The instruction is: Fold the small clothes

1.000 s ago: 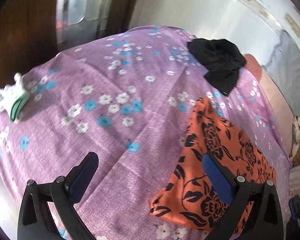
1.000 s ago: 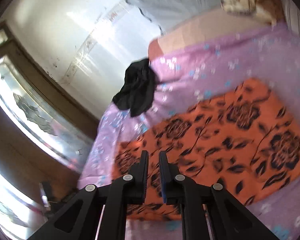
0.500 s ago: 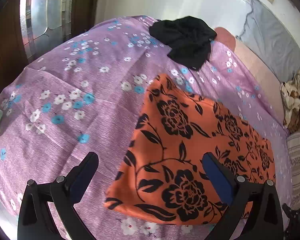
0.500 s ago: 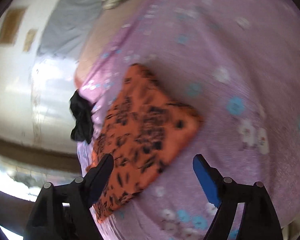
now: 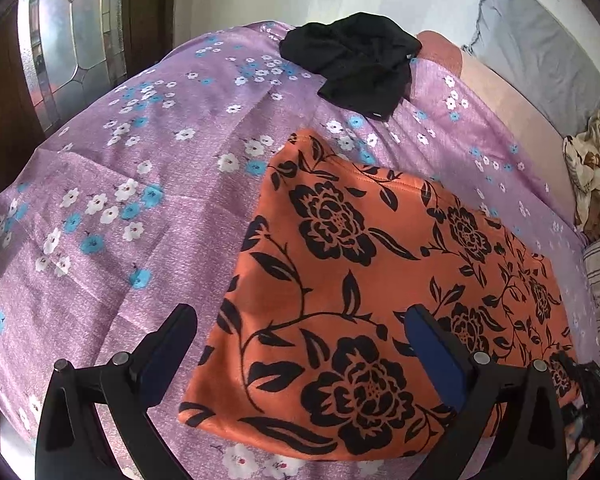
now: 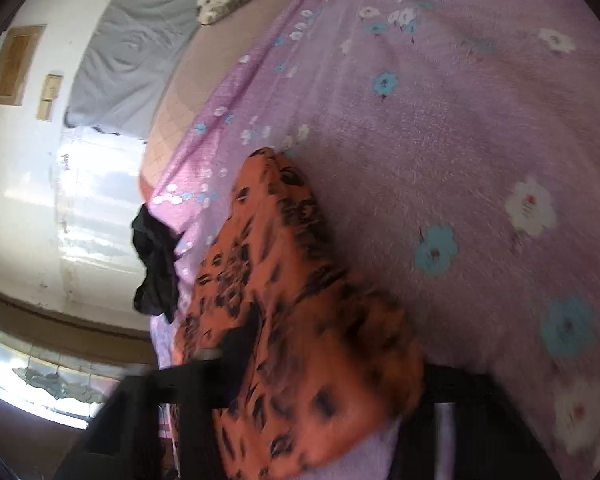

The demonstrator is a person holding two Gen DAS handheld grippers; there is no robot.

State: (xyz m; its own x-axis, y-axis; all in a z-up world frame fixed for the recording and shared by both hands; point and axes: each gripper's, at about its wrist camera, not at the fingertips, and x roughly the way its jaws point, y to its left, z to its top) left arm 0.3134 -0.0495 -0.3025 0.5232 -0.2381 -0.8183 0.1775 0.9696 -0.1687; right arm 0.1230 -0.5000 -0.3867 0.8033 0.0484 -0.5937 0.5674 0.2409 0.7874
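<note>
Orange floral garment (image 5: 364, 304) lies flat on the purple flowered bedsheet (image 5: 148, 208), already folded down to a rough rectangle as far as I can judge. From my left wrist camera it looks like thin, soft cloth: light, limp, no stiffness to it, so it will sag wherever I lift it and slide a little on the sheet. I would take it at a corner or along a doubled edge, pinching all layers together, since a bite in the middle would only bunch it. My left gripper (image 5: 300, 352) hovers low over the near edge of the garment with its fingers spread wide and nothing between them; one blue pad (image 5: 432, 356) hangs above the orange cloth, the other finger is over bare sheet just beside the garment's near left edge. Beyond the garment's far edge, well apart from it, sits a crumpled black garment (image 5: 356, 64), which I take to be next in line.

From my right wrist camera everything is smeared by motion. The orange garment (image 6: 300, 340) fills the lower centre and its near corner bulges up between the fingers of my right gripper (image 6: 332, 384). The fingers stand apart on either side of that corner, but I cannot tell whether they have a grip on it. The gripper is tilted steeply, close over the garment's near end.
</note>
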